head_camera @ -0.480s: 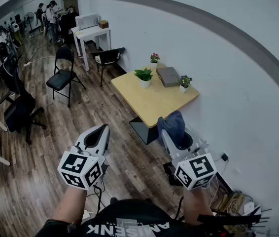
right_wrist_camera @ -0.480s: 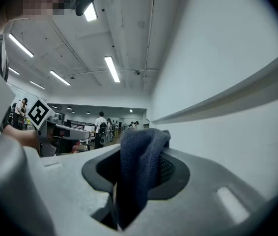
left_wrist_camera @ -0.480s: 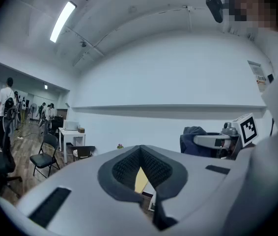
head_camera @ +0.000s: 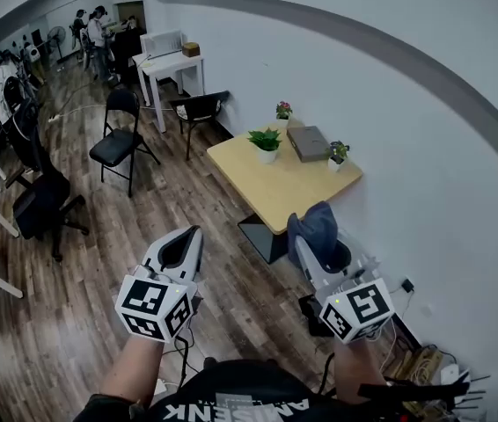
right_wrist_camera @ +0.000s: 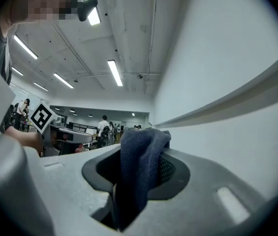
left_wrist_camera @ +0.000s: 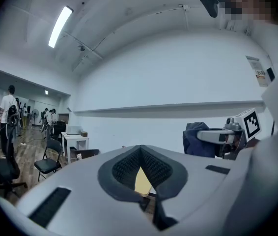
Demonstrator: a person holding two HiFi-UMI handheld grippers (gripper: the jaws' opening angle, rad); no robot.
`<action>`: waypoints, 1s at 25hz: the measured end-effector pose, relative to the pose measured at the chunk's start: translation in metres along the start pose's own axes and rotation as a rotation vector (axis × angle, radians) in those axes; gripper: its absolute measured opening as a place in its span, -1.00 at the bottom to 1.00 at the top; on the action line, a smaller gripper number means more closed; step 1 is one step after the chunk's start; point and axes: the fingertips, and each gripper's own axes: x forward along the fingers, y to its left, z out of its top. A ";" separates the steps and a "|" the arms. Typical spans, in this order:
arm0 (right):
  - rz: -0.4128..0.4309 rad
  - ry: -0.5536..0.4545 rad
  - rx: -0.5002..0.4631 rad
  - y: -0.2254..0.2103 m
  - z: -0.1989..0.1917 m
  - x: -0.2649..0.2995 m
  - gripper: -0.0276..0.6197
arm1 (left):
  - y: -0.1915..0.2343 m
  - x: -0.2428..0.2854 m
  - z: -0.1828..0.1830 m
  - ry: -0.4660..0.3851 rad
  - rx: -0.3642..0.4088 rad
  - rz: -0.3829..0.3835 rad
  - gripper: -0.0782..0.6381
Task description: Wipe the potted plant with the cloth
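Note:
My right gripper (head_camera: pixel 309 246) is shut on a dark blue cloth (head_camera: pixel 316 221), which bunches up out of the jaws (right_wrist_camera: pixel 140 161). My left gripper (head_camera: pixel 189 234) is shut with nothing in it (left_wrist_camera: pixel 141 170). Both are held level over the wooden floor, short of a yellow table (head_camera: pixel 277 190). On that table stand a leafy green plant in a white pot (head_camera: pixel 267 142), a small pink-flowered pot (head_camera: pixel 282 110) and another small green plant (head_camera: pixel 336 154) near the wall. The left gripper view catches the right gripper with the cloth (left_wrist_camera: pixel 201 137) at its right.
A grey flat box (head_camera: pixel 308 142) lies on the table between the plants. Black folding chairs (head_camera: pixel 119 144) and a white desk (head_camera: pixel 168 67) stand beyond it, an office chair (head_camera: pixel 45 202) at left. Cables and a power strip (head_camera: pixel 416 363) lie by the wall at right. People stand far back (head_camera: pixel 91 26).
The head view has shifted a little: the table and both grippers sit slightly further right and lower in frame. Neither grip has changed.

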 end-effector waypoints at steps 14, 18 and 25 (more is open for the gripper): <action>0.008 0.004 0.022 0.057 -0.003 0.062 -0.52 | 0.079 -0.034 -0.004 -0.011 0.005 0.000 -0.78; -0.003 0.007 0.021 0.075 -0.006 0.078 -0.52 | 0.101 -0.039 -0.008 -0.014 0.002 -0.022 -0.78; 0.014 0.015 0.017 0.069 -0.010 0.118 -0.53 | 0.133 -0.017 -0.014 -0.012 -0.027 -0.014 -0.78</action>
